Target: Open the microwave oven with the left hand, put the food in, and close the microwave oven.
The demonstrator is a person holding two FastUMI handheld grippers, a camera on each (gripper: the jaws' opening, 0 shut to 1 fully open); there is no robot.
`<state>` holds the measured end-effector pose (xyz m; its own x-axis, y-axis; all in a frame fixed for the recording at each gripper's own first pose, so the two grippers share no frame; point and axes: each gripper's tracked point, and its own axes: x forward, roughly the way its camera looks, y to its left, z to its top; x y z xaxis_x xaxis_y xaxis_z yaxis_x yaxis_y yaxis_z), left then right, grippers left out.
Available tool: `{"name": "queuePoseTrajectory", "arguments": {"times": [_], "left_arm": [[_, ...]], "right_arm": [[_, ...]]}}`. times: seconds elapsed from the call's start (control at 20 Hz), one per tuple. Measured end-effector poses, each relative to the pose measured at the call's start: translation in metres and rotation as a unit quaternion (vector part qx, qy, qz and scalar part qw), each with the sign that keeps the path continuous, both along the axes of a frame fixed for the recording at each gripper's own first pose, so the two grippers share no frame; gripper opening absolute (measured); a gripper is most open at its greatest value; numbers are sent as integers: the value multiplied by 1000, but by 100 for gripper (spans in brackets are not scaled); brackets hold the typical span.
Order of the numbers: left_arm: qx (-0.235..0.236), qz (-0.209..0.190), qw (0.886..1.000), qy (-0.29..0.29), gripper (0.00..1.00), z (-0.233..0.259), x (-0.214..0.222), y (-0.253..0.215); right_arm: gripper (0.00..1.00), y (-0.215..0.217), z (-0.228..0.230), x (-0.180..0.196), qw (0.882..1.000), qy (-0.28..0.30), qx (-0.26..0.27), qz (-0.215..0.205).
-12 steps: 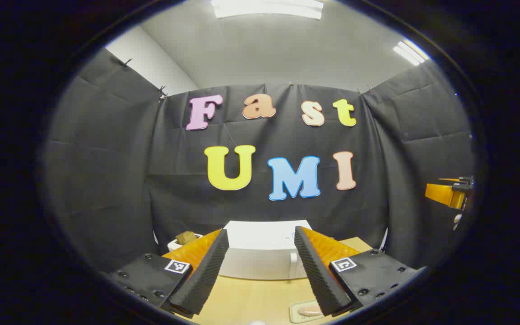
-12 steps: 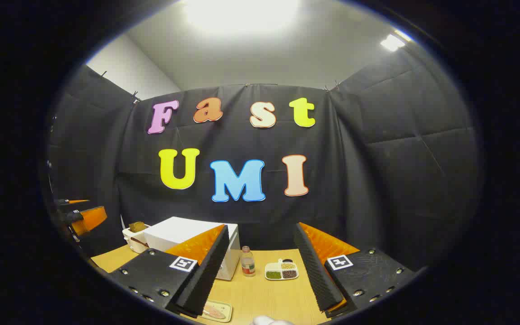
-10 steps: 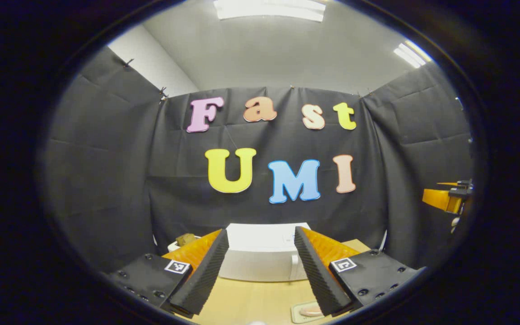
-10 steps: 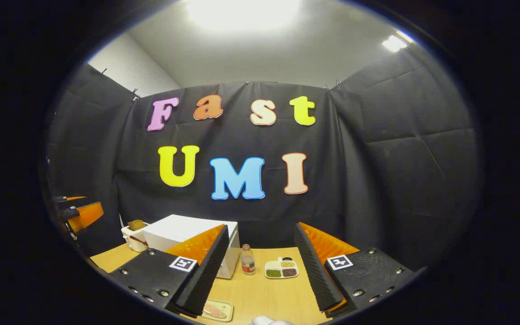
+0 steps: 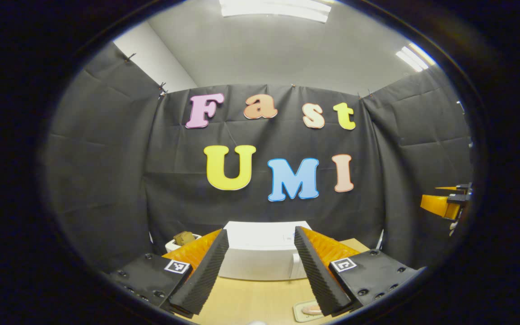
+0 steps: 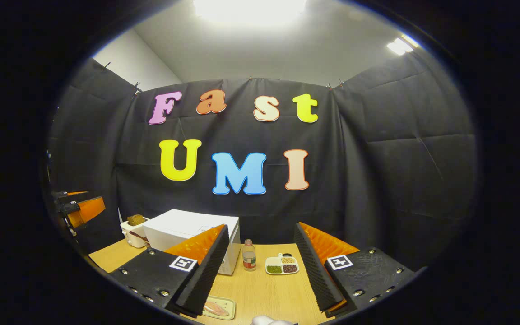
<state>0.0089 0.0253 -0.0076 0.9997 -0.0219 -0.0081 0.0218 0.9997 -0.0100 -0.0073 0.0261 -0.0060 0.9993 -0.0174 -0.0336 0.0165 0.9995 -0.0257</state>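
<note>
Risk lies in our approach — with both the left gripper (image 5: 260, 271) and right gripper (image 6: 257, 271) spread wide and empty, well short of the shut microwave oven (image 5: 260, 253), a hasty reach could miss its handle (image 5: 294, 265) or nudge the food tray (image 6: 217, 308) lying in front of it.

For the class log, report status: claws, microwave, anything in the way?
Left claw open, right claw open, both empty. Microwave shut on table; food tray in front. Bottle beside microwave, not blocking.

the right gripper (image 6: 260, 289) is wide open over the wooden table (image 6: 269, 293); the white microwave oven (image 6: 188, 232) stands shut; a small bottle (image 6: 249, 256) is just beside it
</note>
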Motion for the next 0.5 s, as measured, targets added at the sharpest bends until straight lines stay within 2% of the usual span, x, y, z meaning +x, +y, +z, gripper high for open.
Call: {"name": "queuePoseTrajectory", "arguments": {"times": [0.35,0.5], "left_arm": [[4,3,1000,1,98,-4,2,2],[1,-8,1000,-1,96,-16,10,-6]], "right_arm": [[89,0,4,1,1000,0,2,2],[89,0,11,2,1000,-10,3,2]]}}
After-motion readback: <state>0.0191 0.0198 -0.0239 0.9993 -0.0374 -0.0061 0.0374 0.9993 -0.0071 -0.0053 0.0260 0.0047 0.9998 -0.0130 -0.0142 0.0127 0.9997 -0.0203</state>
